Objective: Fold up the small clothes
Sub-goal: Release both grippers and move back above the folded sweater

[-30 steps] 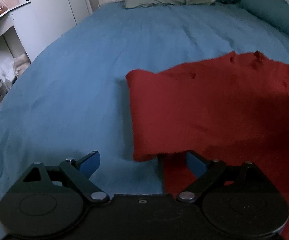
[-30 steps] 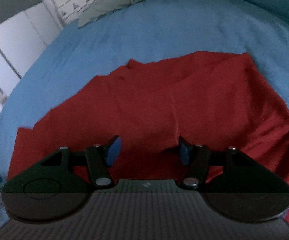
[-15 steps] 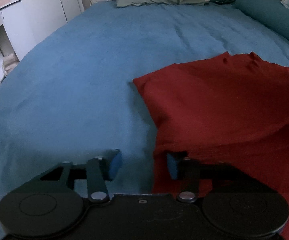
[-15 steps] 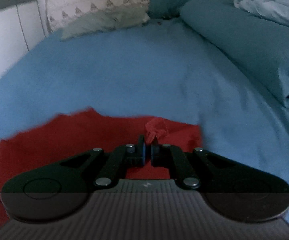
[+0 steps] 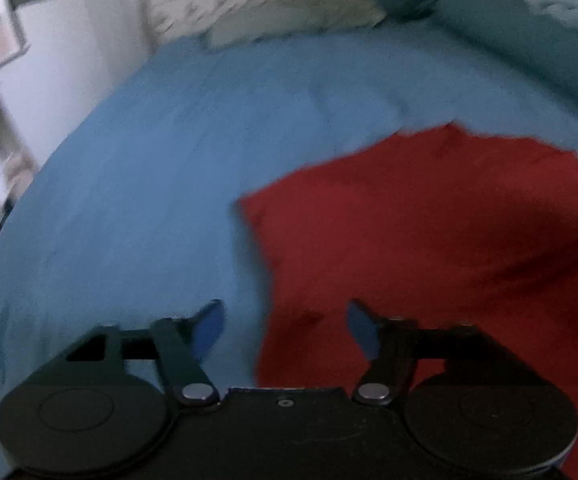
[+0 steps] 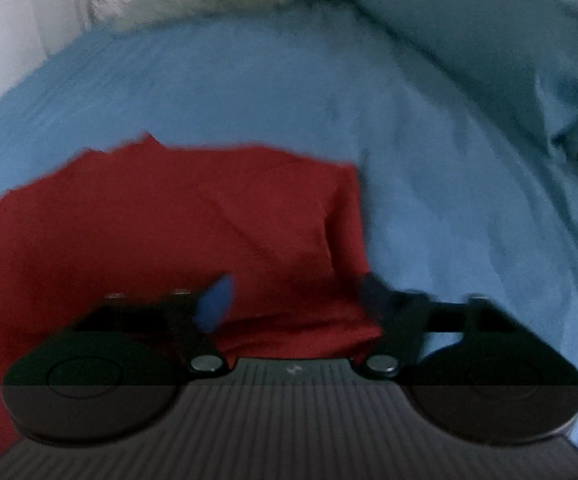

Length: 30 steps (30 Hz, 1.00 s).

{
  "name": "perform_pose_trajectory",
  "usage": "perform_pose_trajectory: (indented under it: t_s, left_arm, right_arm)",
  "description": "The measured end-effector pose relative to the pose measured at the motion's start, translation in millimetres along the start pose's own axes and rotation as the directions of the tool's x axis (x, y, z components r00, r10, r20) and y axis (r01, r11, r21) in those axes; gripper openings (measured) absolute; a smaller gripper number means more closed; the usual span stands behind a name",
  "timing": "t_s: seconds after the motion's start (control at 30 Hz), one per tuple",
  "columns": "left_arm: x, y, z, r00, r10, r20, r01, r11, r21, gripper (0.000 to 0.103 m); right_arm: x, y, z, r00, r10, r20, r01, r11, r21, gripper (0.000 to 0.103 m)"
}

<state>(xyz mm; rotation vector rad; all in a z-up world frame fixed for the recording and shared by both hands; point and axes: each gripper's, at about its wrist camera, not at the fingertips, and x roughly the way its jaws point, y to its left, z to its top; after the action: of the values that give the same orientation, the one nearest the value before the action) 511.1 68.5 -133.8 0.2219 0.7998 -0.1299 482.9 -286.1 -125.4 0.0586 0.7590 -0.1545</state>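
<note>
left wrist view: red cloth (image 5: 429,232) lies lower right on the blue bed (image 5: 149,180), one fold done. both claws, left gripper (image 5: 285,328) and right gripper (image 6: 295,300), are opening, pinching nothing. next, grab an edge again.

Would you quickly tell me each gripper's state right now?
Left gripper: opening, holding nothing.
Right gripper: opening, red cloth released.
</note>
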Motion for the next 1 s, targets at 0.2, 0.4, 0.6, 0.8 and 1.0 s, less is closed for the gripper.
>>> perform_pose_trajectory:
  t_s: [0.2,0.4,0.6,0.8,1.0]
  left_arm:
    - [40,-20,16,0.996,-0.087,-0.031,0.085,0.995,-0.06,0.078]
    - [61,-12,-14,0.991,-0.105,-0.086,0.091,0.983,-0.159,0.077]
    - [54,-13,-10,0.994,-0.09,-0.069,0.078,0.984,-0.158,0.078]
    - [-32,-7,-12,0.999,-0.02,0.03,0.024,0.988,-0.15,0.083]
    - [-129,-4,-62,1.0,-0.016,0.002,0.016,0.983,-0.183,0.083]
  right_arm:
    - [15,25,2,0.994,0.106,-0.022,-0.107,0.992,-0.06,0.103]
    - [41,-1,-21,0.994,0.09,-0.053,-0.088,0.995,0.041,0.103]
    - [35,-4,-21,0.993,0.107,-0.05,-0.109,0.994,-0.028,0.103]
    - [-37,-26,-10,0.99,0.129,0.05,-0.128,0.992,-0.021,0.103]
    - [-144,-63,-29,0.985,0.165,0.057,-0.163,0.986,-0.025,0.103]
